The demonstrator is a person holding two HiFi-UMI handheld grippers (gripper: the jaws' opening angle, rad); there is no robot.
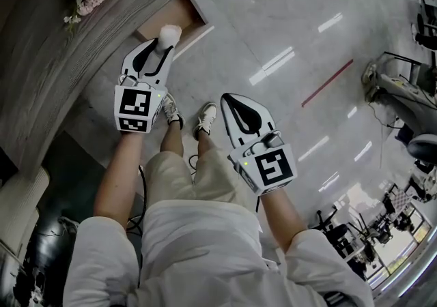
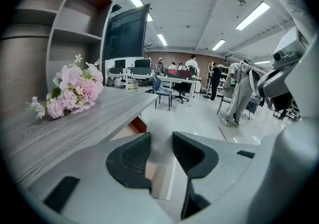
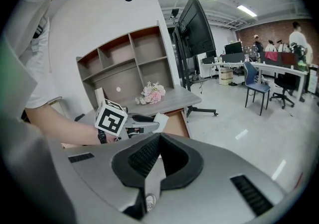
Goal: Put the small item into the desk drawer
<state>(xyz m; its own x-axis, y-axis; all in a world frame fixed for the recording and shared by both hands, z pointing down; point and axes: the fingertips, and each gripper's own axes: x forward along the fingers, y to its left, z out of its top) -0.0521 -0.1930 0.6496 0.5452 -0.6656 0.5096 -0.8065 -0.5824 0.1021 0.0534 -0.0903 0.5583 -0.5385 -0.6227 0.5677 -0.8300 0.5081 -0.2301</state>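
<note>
Step in hand: carrying to the drop, release not yet done. The left gripper [image 1: 161, 49] is clamped on the small item [image 1: 169, 32], a whitish soft-looking lump pinched right at the jaw tips. The jaws stand fairly wide because the item fills the gap between them. In the left gripper view the item is only a pale blur between the pads.

The drawer [image 1: 179, 15] is already pulled out from under the desk [image 1: 89, 39]. Its brown inside lies just ahead of and below the left jaw tips. The item looks to sit over the near edge of the opening, and whether it has fully cleared the rim can't be told.

The right gripper [image 1: 236, 105] has its jaws pressed together on nothing. It hangs well apart, to the right of and behind the left one, over bare floor, with no role right now.

Next move, by my read: nudge the left tips a bit further forward and down into the drawer, then open the jaws. After that the drawer probably needs pushing shut, a job the idle right gripper could take.
</note>
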